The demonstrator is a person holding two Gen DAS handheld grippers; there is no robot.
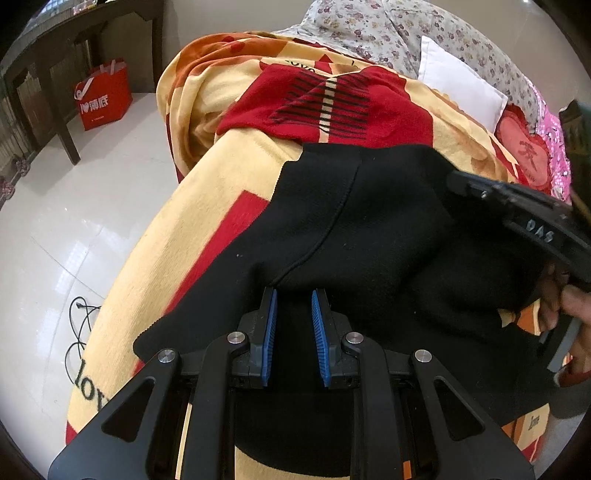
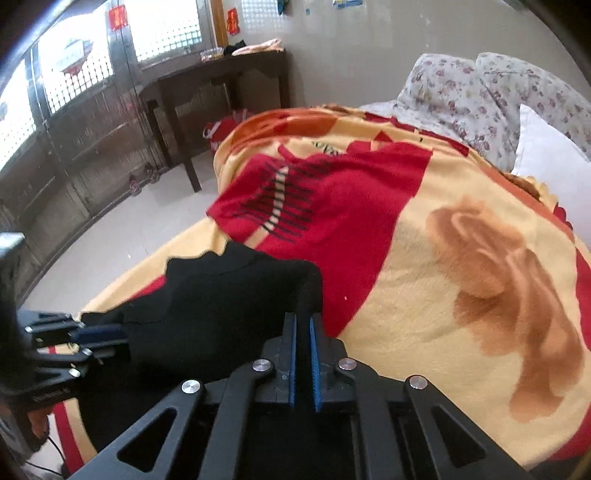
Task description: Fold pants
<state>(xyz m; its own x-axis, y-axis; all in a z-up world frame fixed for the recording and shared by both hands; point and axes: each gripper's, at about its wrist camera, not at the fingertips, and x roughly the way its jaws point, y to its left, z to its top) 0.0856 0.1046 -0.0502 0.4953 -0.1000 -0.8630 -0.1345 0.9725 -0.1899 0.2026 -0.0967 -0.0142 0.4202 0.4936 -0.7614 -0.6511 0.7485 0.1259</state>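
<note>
**Q:** Left wrist view — what is shown, and how many of each?

**A:** One pair of black pants (image 1: 354, 221), matte knit with a curved stitched seam, lying on one fleecy yellow-and-red blanket (image 1: 207, 206) that covers the bed. The left tool (image 1: 293, 314) has two fingers with ribbed blue pads (image 1: 271, 328); they stand spread, with pants fabric lying between them, not pinched. At the right edge is the other device, black plastic, held by a hand (image 1: 565, 306). Behind lie one white pillow (image 1: 461, 88), one floral quilt (image 1: 406, 29), one red paper bag (image 1: 103, 94) on the glossy tiled floor (image 1: 74, 221), and one dark wooden desk (image 1: 55, 55).

**Q:** And the right wrist view?

**A:** The same pants (image 2: 207, 314), here bunched and partly lifted at the blanket's (image 2: 461, 295) left edge. The right tool (image 2: 303, 332) has its two blue-padded fingers nearly pressed together, pinching a raised fold of the pants. The left tool (image 2: 99, 338) shows at far left, meeting the pants' edge; its grip cannot be told here. The desk (image 2: 221, 74) stands beyond, bearing a few small items.
</note>
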